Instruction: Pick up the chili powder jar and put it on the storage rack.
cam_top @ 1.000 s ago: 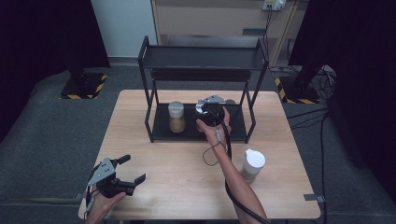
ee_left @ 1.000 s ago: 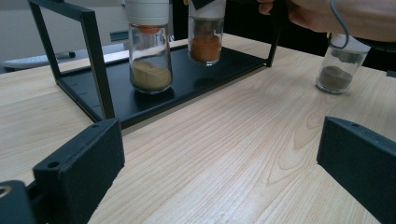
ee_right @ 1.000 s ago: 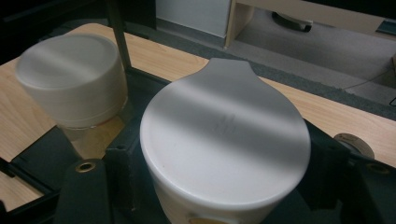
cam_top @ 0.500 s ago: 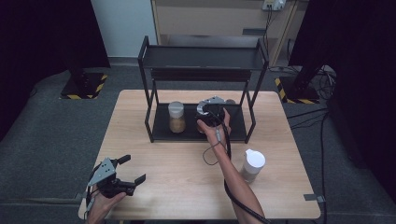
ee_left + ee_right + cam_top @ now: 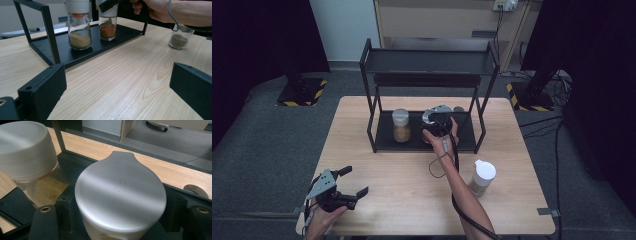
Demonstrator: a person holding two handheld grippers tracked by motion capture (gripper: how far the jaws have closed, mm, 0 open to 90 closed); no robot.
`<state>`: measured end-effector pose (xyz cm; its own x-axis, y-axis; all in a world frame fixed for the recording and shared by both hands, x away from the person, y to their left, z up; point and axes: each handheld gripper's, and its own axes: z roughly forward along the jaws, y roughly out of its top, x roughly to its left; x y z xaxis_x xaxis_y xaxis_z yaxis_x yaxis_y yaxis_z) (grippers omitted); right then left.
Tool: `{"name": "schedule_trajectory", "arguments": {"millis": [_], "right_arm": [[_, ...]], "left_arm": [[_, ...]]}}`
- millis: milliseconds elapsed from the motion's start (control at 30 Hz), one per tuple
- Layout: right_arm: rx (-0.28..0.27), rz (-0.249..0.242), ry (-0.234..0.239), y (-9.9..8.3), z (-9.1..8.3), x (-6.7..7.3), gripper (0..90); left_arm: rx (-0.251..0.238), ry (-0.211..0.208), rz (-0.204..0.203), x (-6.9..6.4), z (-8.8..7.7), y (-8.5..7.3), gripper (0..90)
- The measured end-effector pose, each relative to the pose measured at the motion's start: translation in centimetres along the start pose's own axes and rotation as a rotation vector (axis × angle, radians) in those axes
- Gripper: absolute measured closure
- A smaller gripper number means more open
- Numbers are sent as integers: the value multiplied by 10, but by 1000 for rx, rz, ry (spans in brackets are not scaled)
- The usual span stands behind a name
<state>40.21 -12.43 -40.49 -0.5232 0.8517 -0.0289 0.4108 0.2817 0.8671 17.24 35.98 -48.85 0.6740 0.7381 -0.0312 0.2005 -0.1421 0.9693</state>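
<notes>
The pale wooden worktop (image 5: pixel 412 200) carries a black metal two-tier rack (image 5: pixel 427 62). On its lower shelf, beside a white-capped glass jar of tan powder (image 5: pixel 401 126), the right gripper (image 5: pixel 438 121) pinches a white-lidded glass jar of orange spice (image 5: pixel 107 23), apparently being set down. Next, its jaws should spread and withdraw. The left gripper (image 5: pixel 343 192) hovers low over the worktop's near edge, jaws spread and holding nothing.

So the rack (image 5: pixel 472 127) is sitting at the back middle of the table (image 5: pixel 362 150), with two jars on its bottom shelf: one (image 5: pixel 401 125) left, the other (image 5: pixel 107 23) just right of it. A third jar (image 5: pixel 482 177) is standing on the table, front right of the rack.
</notes>
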Motion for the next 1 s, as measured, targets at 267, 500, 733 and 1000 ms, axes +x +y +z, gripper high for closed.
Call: {"name": "schedule_trajectory", "arguments": {"millis": [267, 500, 733, 1000], "right_arm": [[-24, 21, 8, 2, -4, -4, 133], [-48, 5, 9, 13, -18, -3, 82], [-73, 3, 49, 28, -42, -9, 68], [-102, -51, 102, 44, -77, -18, 62]], "left_arm": [[3, -5, 1, 0, 1, 0, 0], [5, -6, 2, 0, 1, 0, 1], [4, -5, 0, 0, 1, 0, 0], [8, -7, 0, 0, 1, 1, 1]]}}
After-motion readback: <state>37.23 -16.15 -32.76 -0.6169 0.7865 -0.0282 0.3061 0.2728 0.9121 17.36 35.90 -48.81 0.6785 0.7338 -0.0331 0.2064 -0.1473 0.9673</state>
